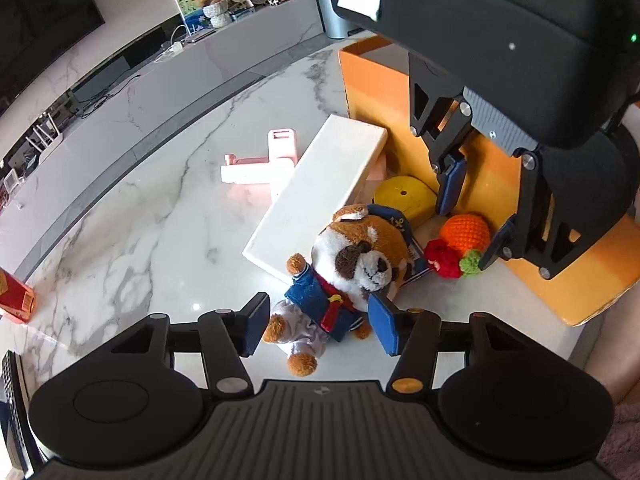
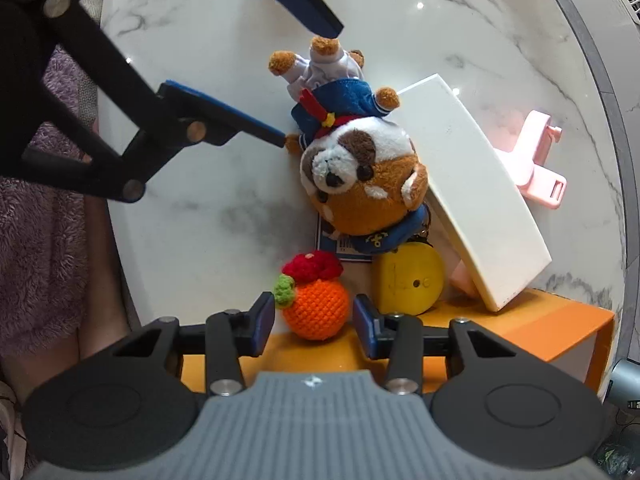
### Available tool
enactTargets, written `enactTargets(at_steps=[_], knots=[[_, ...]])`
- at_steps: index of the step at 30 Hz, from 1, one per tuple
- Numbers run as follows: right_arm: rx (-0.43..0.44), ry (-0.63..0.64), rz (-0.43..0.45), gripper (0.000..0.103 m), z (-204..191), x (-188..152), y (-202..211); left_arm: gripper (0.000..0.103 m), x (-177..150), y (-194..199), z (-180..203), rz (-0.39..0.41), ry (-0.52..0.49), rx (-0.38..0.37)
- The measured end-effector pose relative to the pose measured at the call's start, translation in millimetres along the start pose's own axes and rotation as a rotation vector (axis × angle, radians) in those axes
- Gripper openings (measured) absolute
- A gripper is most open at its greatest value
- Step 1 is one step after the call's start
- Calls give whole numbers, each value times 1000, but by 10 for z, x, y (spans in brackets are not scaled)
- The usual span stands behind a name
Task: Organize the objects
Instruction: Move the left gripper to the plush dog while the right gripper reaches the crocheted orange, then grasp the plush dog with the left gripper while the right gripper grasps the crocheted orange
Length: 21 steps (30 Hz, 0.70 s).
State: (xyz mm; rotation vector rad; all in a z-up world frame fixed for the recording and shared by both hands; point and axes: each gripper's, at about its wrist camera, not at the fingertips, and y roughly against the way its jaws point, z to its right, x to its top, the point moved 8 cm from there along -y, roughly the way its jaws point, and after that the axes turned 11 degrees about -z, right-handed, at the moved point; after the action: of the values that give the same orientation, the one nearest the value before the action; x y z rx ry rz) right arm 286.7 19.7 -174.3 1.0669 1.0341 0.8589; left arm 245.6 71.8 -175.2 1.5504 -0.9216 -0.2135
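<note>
A plush dog in a blue sailor suit [image 1: 352, 264] [image 2: 360, 168] lies on the marble table. My left gripper [image 1: 320, 326] is open, its fingers on either side of the dog's body, just above it. A crocheted orange with a red and green top [image 1: 464, 236] [image 2: 316, 304] sits beside an orange box [image 1: 380, 84] [image 2: 560, 328]. My right gripper [image 2: 314, 320] is open, its fingers flanking the crocheted orange. In the left wrist view the right gripper [image 1: 472, 220] hangs over that orange. A yellow round case [image 1: 406, 196] [image 2: 412, 280] lies next to it.
A white flat box [image 1: 316, 196] [image 2: 476, 204] leans tilted over a pink plastic stand [image 1: 264, 164] [image 2: 536, 164]. A red carton [image 1: 16, 296] stands at the table's left edge. A grey TV console with toys runs along the far wall.
</note>
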Motion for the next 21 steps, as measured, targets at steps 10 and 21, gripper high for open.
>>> enactTargets(at_steps=[10,21], knots=[[56,3,-5,49,9,-8,-117,68,22,-388,-35,-91,-88,-39],[70,-24,94,47,-96,-115,115,47,-77,-278,25,-88,24,-9]])
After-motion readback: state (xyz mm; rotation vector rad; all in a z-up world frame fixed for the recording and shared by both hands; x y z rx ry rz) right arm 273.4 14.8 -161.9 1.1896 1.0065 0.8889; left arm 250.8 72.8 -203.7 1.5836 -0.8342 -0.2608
